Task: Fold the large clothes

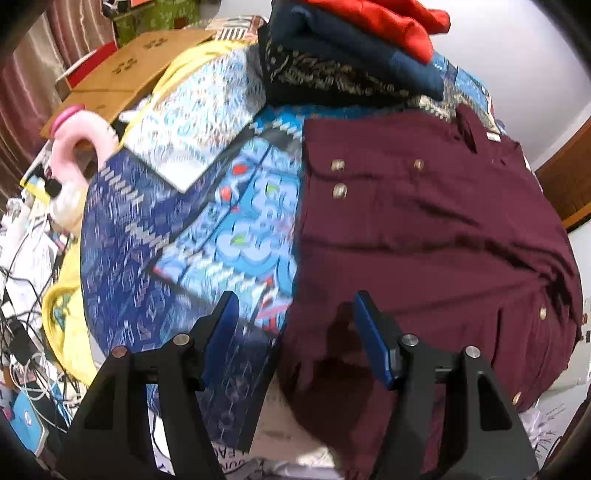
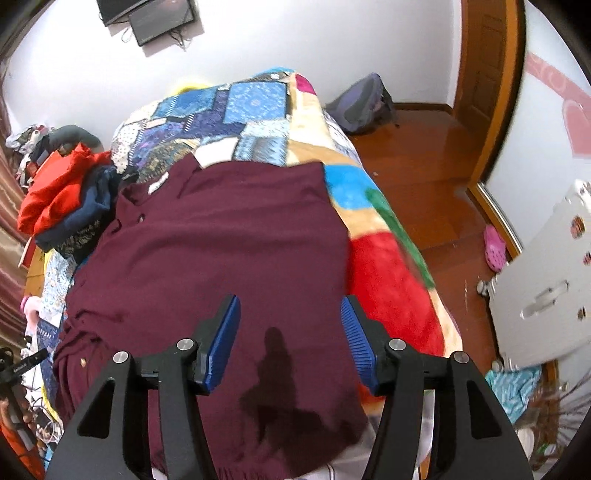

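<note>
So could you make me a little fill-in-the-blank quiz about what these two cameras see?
1. The buttoned shirt spread on the patchwork quilt is coloured ____.
2. The folded pile beside it is topped by a garment coloured ____.
3. Between the blue pads of the left gripper and of the right gripper there is ____ held.

Missing words: maroon; red; nothing

Black hand-held gripper (image 1: 295, 339), blue pads (image 1: 373, 339)

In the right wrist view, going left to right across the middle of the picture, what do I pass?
Pile of red and dark blue folded clothes → spread-out maroon button shirt → bright multicoloured fleece blanket → glossy brown wooden floor → pink clog → white plastic case.
</note>
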The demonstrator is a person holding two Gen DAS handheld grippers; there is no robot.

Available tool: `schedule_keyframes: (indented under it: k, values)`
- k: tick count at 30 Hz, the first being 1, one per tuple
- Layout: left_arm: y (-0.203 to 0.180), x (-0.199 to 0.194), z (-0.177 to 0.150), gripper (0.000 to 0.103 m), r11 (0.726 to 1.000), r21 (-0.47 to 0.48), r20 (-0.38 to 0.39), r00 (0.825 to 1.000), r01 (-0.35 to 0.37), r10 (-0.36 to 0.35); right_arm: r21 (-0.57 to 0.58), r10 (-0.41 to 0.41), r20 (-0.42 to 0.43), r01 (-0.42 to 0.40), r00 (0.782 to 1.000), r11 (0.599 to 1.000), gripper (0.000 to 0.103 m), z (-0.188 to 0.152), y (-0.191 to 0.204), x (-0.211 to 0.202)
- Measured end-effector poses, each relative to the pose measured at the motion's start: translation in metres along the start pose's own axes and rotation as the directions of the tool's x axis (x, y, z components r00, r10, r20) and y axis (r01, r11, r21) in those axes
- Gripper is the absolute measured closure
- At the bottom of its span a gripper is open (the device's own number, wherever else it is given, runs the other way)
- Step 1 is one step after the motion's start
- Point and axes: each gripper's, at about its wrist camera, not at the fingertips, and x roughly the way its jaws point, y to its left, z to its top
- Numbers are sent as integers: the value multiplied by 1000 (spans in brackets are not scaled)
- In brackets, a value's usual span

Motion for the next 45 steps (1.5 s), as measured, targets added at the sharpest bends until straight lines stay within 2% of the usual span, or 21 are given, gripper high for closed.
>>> schedule_keyframes:
  k: [3, 7, 11, 15, 18, 22, 24, 25, 26, 28, 37, 42, 45]
  values:
    - [5, 2, -16, 40, 1000, -4, -22, 1000, 0, 0, 21, 1, -26, 0, 1000, 1000, 50, -12, -8, 1]
    - [5, 7, -33, 40, 999, 1, -54, 998, 36, -36, 48, -4, -71, 8, 997, 999, 50, -30, -15, 8]
    - [-1, 25, -47, 40, 998, -5, -105, 993, 56, -57, 92, 10, -105, 0, 994, 996, 50, -46, -27, 12]
    - [-2, 40, -50, 40, 995, -55, -123, 988, 87, -93, 121, 27, -164, -7, 986, 993, 50, -60, -34, 19]
    - [-3, 44, -48, 40, 990, -79, -112, 986, 115, -123, 124, 35, -175, -14, 984, 992, 50, -71, -34, 24]
    - [-11, 41, -45, 55, 991, -56, -99, 987, 119, -124, 152, 68, -145, -46, 987, 987, 50, -73, -33, 28]
    - [-16, 38, -43, 75, 991, -38, -92, 987, 130, -133, 153, 74, -122, -55, 990, 987, 54, -72, -31, 26]
    - [-18, 36, -42, 79, 991, -30, -86, 988, 128, -130, 151, 78, -109, -61, 991, 987, 64, -72, -31, 24]
    - [-20, 32, -41, 88, 991, -21, -78, 988, 129, -130, 146, 81, -98, -66, 992, 987, 79, -71, -30, 22]
    - [-25, 23, -35, 91, 991, -7, -57, 990, 132, -132, 145, 105, -87, -92, 991, 985, 92, -68, -26, 19]
    - [-45, -24, 12, 94, 981, 24, 62, 979, 191, -192, 56, 182, 24, -183, 983, 981, 95, -31, 6, -4]
    - [-57, -43, 56, 95, 973, 35, 140, 963, 230, -232, 38, 236, 72, -239, 969, 970, 95, 5, 16, -4]
    - [-57, -46, 85, 95, 962, 11, 177, 946, 274, -272, 32, 260, 112, -265, 959, 964, 95, 32, 21, -3]
